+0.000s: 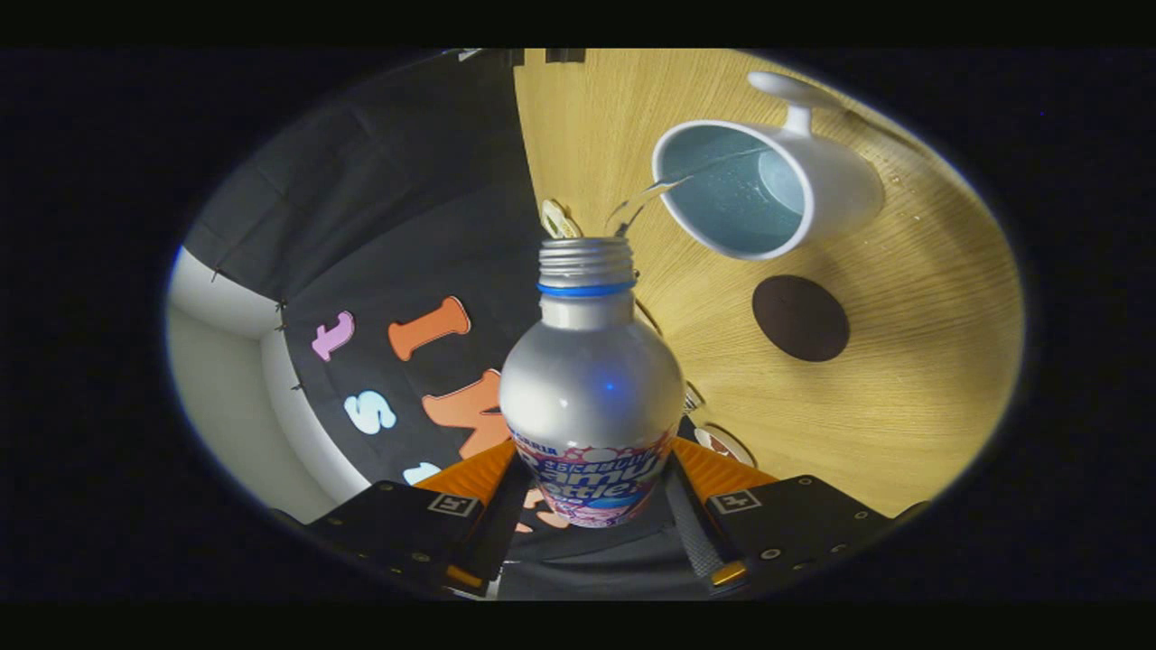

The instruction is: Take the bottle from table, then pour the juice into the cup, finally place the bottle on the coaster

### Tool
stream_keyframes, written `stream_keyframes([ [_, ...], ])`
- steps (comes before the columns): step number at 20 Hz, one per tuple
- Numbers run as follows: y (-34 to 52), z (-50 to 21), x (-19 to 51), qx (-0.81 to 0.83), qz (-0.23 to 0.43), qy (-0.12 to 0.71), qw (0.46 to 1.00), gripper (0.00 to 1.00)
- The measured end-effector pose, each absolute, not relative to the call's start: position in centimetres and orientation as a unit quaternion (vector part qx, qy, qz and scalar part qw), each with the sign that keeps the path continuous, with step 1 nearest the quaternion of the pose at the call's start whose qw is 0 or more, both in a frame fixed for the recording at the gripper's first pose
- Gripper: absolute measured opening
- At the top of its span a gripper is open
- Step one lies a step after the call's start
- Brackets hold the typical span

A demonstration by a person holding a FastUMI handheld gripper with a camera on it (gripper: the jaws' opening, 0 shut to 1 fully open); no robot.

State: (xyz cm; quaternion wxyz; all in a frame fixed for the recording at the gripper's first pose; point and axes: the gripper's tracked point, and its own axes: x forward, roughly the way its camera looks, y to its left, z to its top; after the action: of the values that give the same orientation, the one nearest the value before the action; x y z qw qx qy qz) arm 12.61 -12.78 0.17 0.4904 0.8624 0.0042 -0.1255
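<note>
— Bottle (591, 388) first; what is it made of, and what shape?

— Metal, by the look; a smooth silver body with a soft sheen, rounded shoulders narrowing to a short neck; a blue ring sits under a ribbed, threaded mouth with no cap on it; a printed band wraps the lower body.

— And the gripper (591, 492)?

— Its two fingers (470, 474) stand narrow, one pressed against each side of the bottle's printed band; the bottle sits clamped between them, its ribbed pads flat against the label.

— Which way does the bottle point?

— Its long axis runs straight ahead along the fingers, mouth forward; the whole view is rolled, so the table (903, 406) seems to stand like a wall beside the bottle, and the bottle is tipped toward the cup (768, 185).

— The cup?

— Just beyond the bottle's mouth and a little to one side; white, glossy ceramic outside, pale blue inside, round, with a curved handle on the far side from the bottle; its opening faces the bottle. A thin clear stream (659, 188) leaves the bottle's mouth and crosses the cup's rim.

— And the coaster (800, 318)?

— A flat, dark, matte disc on the table, beside the bottle's neck, nearer than the cup and apart from it; nothing rests on it.

— The table?

— Pale wood with fine straight grain.
</note>
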Motion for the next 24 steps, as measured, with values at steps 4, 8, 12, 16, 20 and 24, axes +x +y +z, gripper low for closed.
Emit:
stream_keyframes([
  [4,-12.9,0.0,12.7,0.865,-0.128,0.006,0.485,0.77],
  [8,-12.8,0.0,12.7,0.867,-0.129,0.008,0.481,0.77],
  [12,-13.0,0.5,12.7,0.869,-0.127,0.004,0.478,0.77],
  [16,-13.0,0.6,12.5,0.872,-0.124,0.002,0.473,0.77],
  [20,-13.2,0.8,12.8,0.88,-0.12,-0.002,0.459,0.77],
  [24,-12.6,0.7,13.5,0.883,-0.117,-0.002,0.455,0.77],
])
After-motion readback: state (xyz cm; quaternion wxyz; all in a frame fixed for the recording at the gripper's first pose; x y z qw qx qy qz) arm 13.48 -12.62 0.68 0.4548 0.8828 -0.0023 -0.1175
